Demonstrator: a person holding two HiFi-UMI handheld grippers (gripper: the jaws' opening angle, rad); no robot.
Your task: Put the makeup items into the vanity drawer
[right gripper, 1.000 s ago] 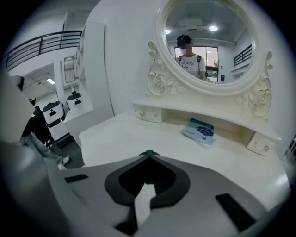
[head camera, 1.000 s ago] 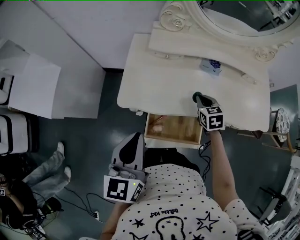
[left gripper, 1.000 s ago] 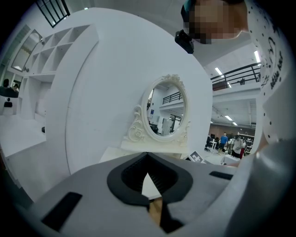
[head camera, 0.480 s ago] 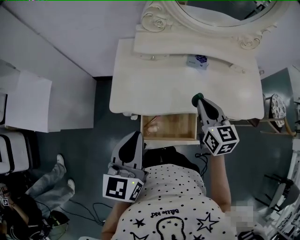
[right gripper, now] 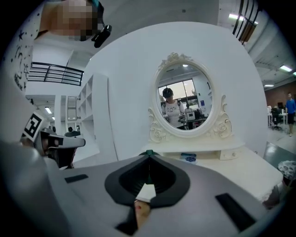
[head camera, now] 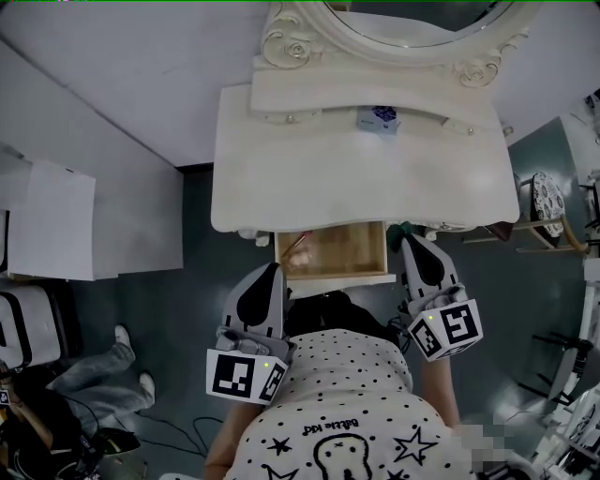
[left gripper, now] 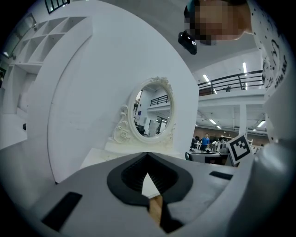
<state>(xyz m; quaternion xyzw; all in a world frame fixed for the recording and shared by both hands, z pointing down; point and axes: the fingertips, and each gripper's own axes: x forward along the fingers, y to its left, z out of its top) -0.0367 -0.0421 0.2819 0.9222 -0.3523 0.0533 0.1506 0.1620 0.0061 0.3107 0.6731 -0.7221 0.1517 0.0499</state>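
**Q:** Where is the vanity drawer, and which way does it lie?

**A:** Seen from the head view, the wooden vanity drawer [head camera: 349, 253] is pulled out from the front edge of the cream vanity table [head camera: 328, 178], toward the person. Its long side runs left to right along that edge. A few small reddish things [head camera: 302, 246] lie at its left end (too small to name).

**Q:** What are the grippers doing?

**A:** The left gripper [head camera: 273, 270] is below the drawer's left front corner, pointing up toward the table. Its jaws are pressed together with nothing between them. The right gripper [head camera: 405, 236] sits just right of the drawer, its tip over the table's front edge. Its jaws are pinched on a dark green item [right gripper: 148, 152].

**Q:** Which way does that item point?

**A:** Only its end shows. It pokes out past the jaw tips, away from the person and toward the oval mirror [head camera: 412, 19]. I cannot tell its full length.

**Q:** Anything else on the table?

**A:** A small blue-patterned packet [head camera: 378, 117] lies on the raised shelf under the mirror, well apart from both grippers.
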